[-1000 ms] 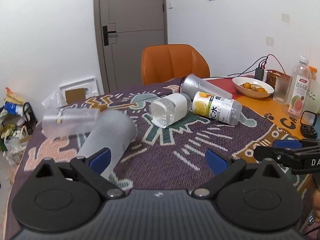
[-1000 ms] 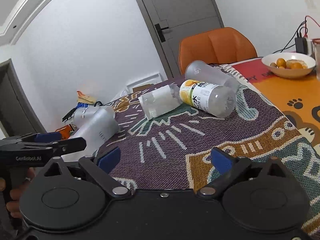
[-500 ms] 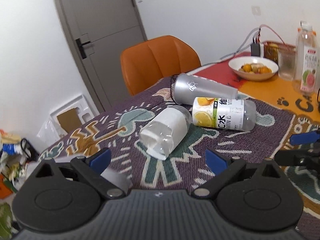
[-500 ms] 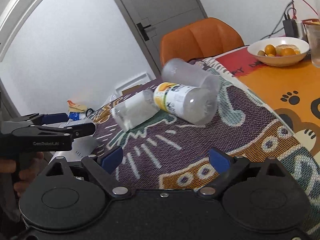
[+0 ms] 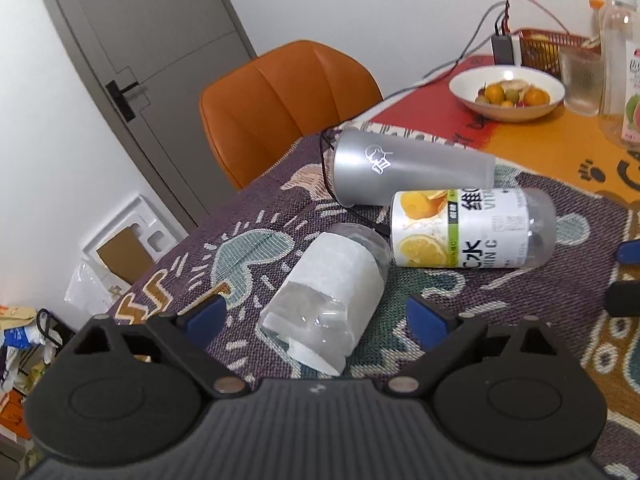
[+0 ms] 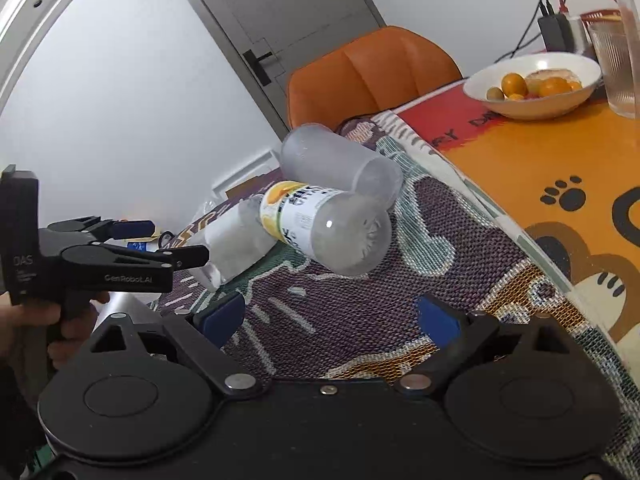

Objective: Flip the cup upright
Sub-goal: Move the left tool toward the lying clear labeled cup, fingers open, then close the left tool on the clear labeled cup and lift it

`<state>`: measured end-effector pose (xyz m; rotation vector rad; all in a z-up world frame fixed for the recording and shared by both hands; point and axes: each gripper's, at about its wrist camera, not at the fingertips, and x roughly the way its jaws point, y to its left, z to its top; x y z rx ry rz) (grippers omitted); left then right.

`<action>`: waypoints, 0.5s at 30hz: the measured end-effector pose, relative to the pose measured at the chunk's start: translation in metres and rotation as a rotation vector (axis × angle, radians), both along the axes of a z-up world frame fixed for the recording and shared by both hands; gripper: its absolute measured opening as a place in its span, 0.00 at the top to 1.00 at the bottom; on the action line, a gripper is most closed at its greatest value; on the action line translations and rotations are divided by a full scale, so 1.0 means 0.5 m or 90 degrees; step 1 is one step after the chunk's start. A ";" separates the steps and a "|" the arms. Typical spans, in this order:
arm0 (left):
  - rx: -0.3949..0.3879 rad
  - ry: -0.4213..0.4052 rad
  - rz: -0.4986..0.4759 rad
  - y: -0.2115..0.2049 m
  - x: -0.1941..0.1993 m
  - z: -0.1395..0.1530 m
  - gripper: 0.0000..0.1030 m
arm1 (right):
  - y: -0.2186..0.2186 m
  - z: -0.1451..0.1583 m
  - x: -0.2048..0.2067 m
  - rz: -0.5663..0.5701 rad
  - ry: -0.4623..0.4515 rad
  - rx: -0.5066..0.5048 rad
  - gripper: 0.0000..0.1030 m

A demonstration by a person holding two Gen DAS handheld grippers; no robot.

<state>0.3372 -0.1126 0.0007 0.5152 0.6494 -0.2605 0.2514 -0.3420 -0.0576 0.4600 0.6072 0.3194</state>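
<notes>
Nothing flipped yet, by the look of it: all three cups in view lie on their sides on the woven patterned cloth (image 5: 256, 200). The clear cup (image 5: 332, 296) with the white paper wrap is nearest, lying right in front of the left gripper (image 5: 316, 312), between its blue-padded fingers but not touched. Left tongs are spread wide, holding nothing. The right gripper (image 6: 332, 316) is also wide apart and empty, pointed at the base of the lemon-label cup (image 6: 324, 228), near it but not touching.

Left to do, I'd judge: close on a cup, lift, rotate, set it on its base. Likely the clear one goes first, since the left tongs already frame it.

Materials: the clear cup is thin see-through plastic, a tapered cylinder with its open rim toward the viewer. The lemon-label cup is glossy, with a printed sleeve and ribbed clear bottom. The frosted grey cup (image 5: 408, 172) at the far side is matte, smooth, taller, and touches the lemon one. The cloth is coarse knit, grippy, so I'd expect little rolling.
</notes>
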 end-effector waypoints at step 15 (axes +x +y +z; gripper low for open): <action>0.043 0.109 -0.089 -0.023 0.112 -0.050 0.20 | -0.015 -0.024 0.016 -0.024 0.026 0.019 0.06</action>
